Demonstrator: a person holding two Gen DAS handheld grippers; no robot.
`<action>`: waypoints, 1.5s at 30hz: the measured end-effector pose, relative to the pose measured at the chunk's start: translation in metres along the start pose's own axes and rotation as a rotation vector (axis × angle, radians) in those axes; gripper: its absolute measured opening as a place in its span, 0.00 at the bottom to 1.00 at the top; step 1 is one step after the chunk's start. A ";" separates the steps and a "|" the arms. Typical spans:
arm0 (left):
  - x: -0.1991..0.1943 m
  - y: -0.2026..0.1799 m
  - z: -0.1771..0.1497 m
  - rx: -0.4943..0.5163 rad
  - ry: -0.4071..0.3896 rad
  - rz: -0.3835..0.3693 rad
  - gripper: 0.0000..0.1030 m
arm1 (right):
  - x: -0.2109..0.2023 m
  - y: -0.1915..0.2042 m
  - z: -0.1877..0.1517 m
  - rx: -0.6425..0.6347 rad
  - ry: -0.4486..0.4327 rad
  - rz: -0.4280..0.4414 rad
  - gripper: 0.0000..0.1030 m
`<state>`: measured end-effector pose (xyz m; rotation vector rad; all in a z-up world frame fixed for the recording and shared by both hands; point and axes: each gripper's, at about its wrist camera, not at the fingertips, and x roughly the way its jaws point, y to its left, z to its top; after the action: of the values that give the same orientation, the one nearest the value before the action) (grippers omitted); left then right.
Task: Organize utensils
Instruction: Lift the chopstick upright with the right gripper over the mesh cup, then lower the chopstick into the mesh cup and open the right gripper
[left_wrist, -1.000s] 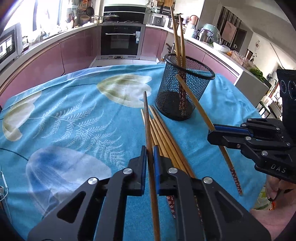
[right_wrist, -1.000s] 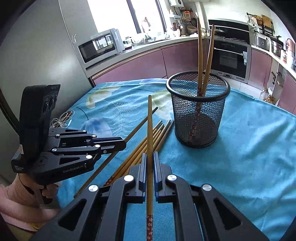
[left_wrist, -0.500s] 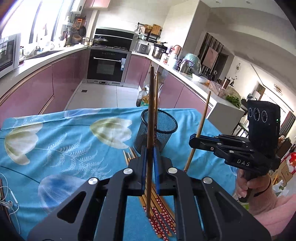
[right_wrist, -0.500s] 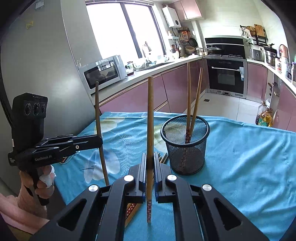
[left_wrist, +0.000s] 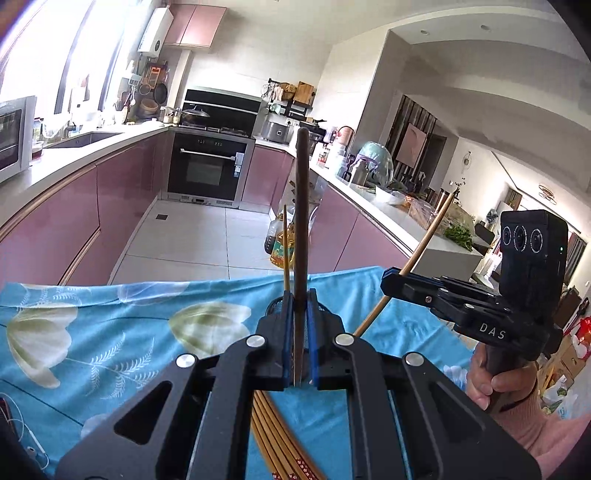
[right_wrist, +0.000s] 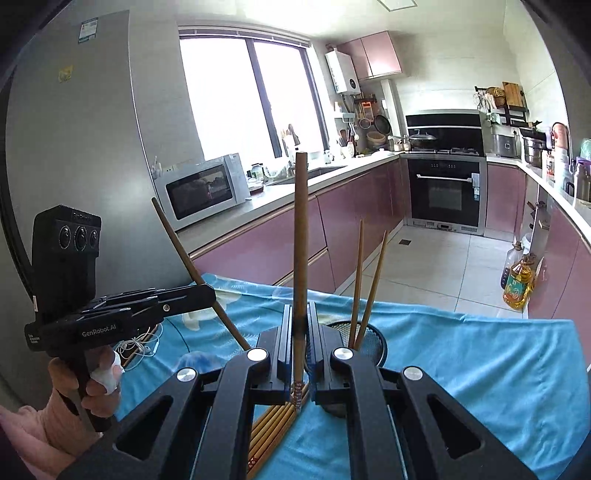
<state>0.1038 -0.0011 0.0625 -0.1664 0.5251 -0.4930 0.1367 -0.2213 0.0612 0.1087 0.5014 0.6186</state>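
My left gripper (left_wrist: 299, 317) is shut on a wooden chopstick (left_wrist: 301, 221) that stands nearly upright. My right gripper (right_wrist: 300, 325) is shut on another chopstick (right_wrist: 301, 236), also upright, its patterned end hanging below the jaws. Each gripper shows in the other's view: the right gripper (left_wrist: 391, 278) with its slanted stick, the left gripper (right_wrist: 207, 295) likewise. A black mesh cup (right_wrist: 373, 341) stands on the blue cloth behind my right jaws, with two chopsticks (right_wrist: 364, 280) in it. Several loose chopsticks (right_wrist: 273, 424) lie on the cloth below both grippers.
A blue floral tablecloth (left_wrist: 110, 332) covers the table. White earphone cables (right_wrist: 140, 347) lie at its left edge. A person's hands (left_wrist: 495, 380) grip both handles. Pink kitchen cabinets, an oven (left_wrist: 207, 166) and a microwave (right_wrist: 203, 188) stand beyond.
Both grippers rose from the table and tilted up, each lifting its chopstick from lying low to upright. The cup and the loose pile now sit low in both views.
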 end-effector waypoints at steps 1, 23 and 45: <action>0.000 -0.002 0.005 0.004 -0.007 -0.002 0.07 | -0.001 -0.001 0.004 0.000 -0.008 -0.002 0.06; 0.047 -0.023 0.038 0.056 0.016 0.054 0.07 | 0.032 -0.027 0.021 0.013 0.045 -0.060 0.06; 0.112 0.000 0.002 0.065 0.201 0.045 0.13 | 0.084 -0.045 -0.007 0.091 0.226 -0.100 0.20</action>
<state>0.1889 -0.0556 0.0152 -0.0422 0.7069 -0.4844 0.2163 -0.2097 0.0091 0.0995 0.7500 0.5123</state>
